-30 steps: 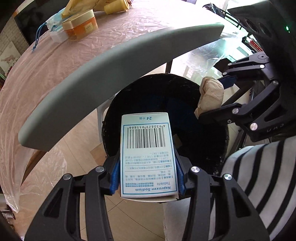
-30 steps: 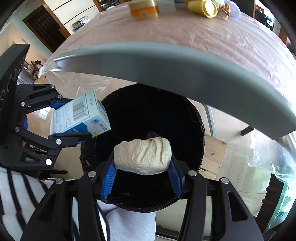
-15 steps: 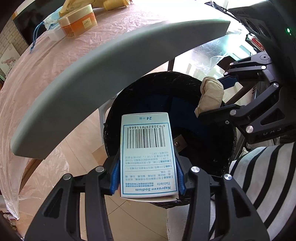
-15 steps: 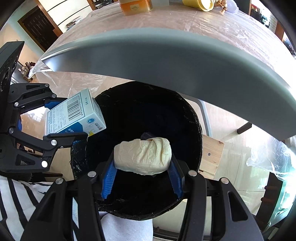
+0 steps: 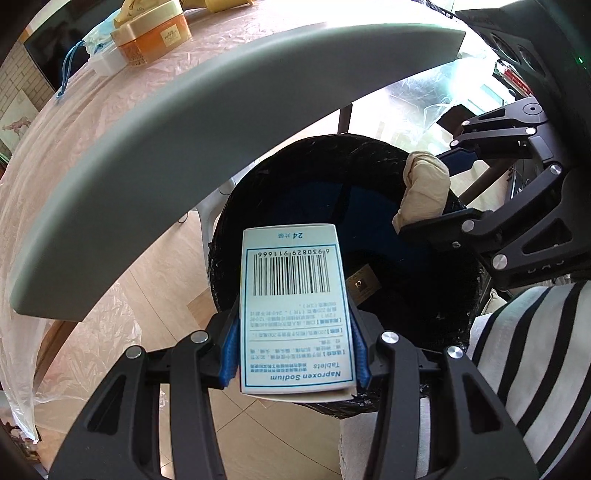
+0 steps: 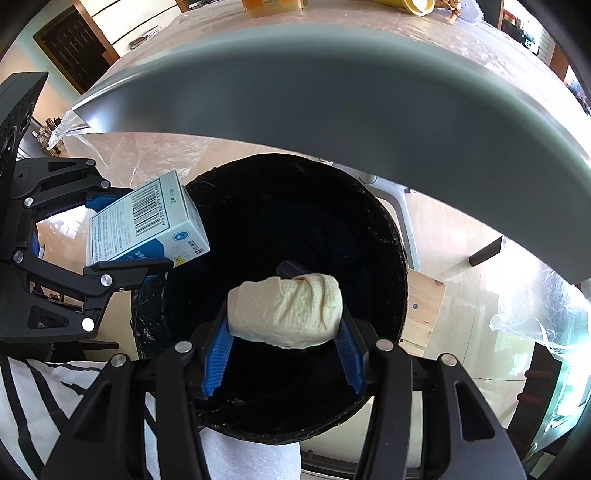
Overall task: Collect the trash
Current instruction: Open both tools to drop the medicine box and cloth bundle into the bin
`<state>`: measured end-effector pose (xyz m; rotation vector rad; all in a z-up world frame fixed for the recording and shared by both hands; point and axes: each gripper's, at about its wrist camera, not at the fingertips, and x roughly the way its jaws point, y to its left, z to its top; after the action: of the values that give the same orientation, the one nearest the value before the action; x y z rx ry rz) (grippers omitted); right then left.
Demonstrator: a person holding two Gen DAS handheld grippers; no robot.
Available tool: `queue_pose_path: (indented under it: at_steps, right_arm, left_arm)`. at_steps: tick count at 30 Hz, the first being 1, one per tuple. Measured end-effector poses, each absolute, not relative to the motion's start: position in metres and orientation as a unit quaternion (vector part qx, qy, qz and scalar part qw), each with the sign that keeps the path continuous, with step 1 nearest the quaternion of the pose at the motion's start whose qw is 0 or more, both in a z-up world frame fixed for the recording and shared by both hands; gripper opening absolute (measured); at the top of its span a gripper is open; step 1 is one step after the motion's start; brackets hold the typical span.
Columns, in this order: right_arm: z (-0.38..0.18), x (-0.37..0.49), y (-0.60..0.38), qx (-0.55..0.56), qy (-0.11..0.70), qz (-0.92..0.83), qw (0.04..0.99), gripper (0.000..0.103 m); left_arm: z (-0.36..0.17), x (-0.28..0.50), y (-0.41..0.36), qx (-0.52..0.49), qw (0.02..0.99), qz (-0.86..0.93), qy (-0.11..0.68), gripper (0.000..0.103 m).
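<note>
A black-lined trash bin (image 5: 458, 306) (image 6: 388, 236) stands on the floor below the table edge. My left gripper (image 5: 295, 347) is shut on a white and blue medicine box (image 5: 295, 314) with a barcode, held over the bin's near rim. From the right wrist view the same box (image 6: 147, 221) hangs at the bin's left rim. My right gripper (image 6: 282, 350) is shut on a crumpled cream paper wad (image 6: 284, 314), held over the bin's opening. That wad (image 5: 424, 188) shows at the bin's far right in the left wrist view. A small brown item (image 5: 364, 286) lies inside the bin.
The grey table edge (image 5: 221, 110) (image 6: 332, 92) curves above the bin, its top covered in pink plastic film. An orange tub (image 5: 155, 37) and a yellow cup (image 6: 410, 3) sit on it. A striped sleeve (image 5: 535, 350) is at lower right. A wooden block (image 6: 424, 306) lies beside the bin.
Both grippers have barely shifted over the bin; the views sit slightly lower toward it. Each still holds its item.
</note>
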<state>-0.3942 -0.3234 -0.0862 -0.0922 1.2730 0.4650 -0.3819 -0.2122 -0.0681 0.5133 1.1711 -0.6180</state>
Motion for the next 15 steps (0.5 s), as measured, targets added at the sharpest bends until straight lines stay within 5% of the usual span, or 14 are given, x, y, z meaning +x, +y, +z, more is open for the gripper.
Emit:
queue_pose_path:
  at_steps: [15]
  right_arm:
    - [-0.0887,-0.3921,-0.3250,-0.039,0.592,0.208,0.777,0.050]
  left_arm:
    - [-0.0689,-0.3801,-0.2106,0.240,0.757,-0.284,0.537,0.048]
